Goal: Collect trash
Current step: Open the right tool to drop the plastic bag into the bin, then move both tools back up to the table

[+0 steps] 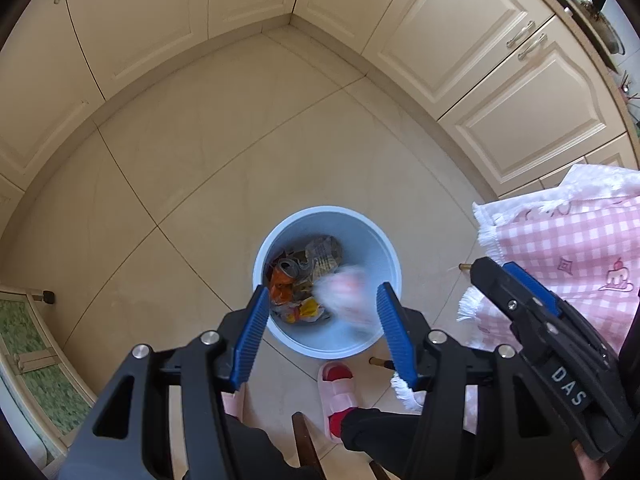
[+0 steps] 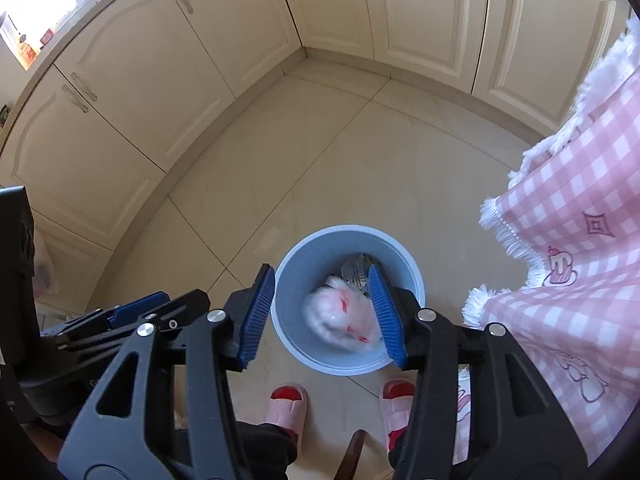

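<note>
Drop step in hand: right claw (image 2: 322, 314) wide, holding nothing; blurred white-and-red plastic wad (image 2: 344, 312) falling free inside blue bin (image 2: 412, 276), above wrappers. Left claw (image 1: 322, 336) wide, empty over bin. Next: turn toward bench right, find remaining trash.

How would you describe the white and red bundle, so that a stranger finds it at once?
Find the round blue bin on the beige tiled floor. Over its opening is a blurred white bundle with red marks, much paler than the orange and yellow wrappers on the bin's bottom.
</note>
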A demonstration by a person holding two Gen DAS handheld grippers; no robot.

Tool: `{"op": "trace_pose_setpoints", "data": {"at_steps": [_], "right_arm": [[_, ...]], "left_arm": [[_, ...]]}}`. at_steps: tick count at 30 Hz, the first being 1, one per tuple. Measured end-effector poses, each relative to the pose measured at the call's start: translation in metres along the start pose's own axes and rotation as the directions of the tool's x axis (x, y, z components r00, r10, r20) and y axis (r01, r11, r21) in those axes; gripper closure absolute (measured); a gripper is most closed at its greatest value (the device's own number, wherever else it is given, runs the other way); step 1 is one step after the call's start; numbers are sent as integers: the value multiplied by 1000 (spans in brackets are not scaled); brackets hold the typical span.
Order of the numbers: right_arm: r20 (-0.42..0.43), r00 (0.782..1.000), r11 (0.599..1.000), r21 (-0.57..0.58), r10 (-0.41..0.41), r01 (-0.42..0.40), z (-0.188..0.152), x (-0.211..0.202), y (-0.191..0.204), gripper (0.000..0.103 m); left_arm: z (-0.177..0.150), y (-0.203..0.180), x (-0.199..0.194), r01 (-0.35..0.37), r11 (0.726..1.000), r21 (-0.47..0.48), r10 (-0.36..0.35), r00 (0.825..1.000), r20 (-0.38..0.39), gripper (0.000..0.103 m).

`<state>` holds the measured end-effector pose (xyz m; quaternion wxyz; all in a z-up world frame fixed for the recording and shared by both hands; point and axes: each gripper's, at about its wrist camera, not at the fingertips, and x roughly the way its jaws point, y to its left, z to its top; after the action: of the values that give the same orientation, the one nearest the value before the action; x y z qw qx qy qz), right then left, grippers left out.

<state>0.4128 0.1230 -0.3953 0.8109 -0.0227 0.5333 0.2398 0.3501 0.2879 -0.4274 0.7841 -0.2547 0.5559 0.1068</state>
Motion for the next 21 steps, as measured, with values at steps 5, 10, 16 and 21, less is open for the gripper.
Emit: {"op": "trace_pose_setpoints", "data": {"at_steps": [5,10,16,21], "right_arm": [[48,999,1000,-7,2,-2,-1,-29,5,54],[164,986,1000,-24,-10,14,-3,-80,12,54],[291,956,999,-29,-15,24,-8,-145,10,54],[414,910,999,-19,-27,38,-12,-213,-6,53]], "left_arm": [[-5,-7,-27,22,1000,9,-22,999,41,48],[-11,-18,-65,54,998,23,-56,993,104,48],[-28,-44,-123,96,993,64,-107,973,202,47],[-44,-81,-179,120,982,143,-159,940,302,43]]}}
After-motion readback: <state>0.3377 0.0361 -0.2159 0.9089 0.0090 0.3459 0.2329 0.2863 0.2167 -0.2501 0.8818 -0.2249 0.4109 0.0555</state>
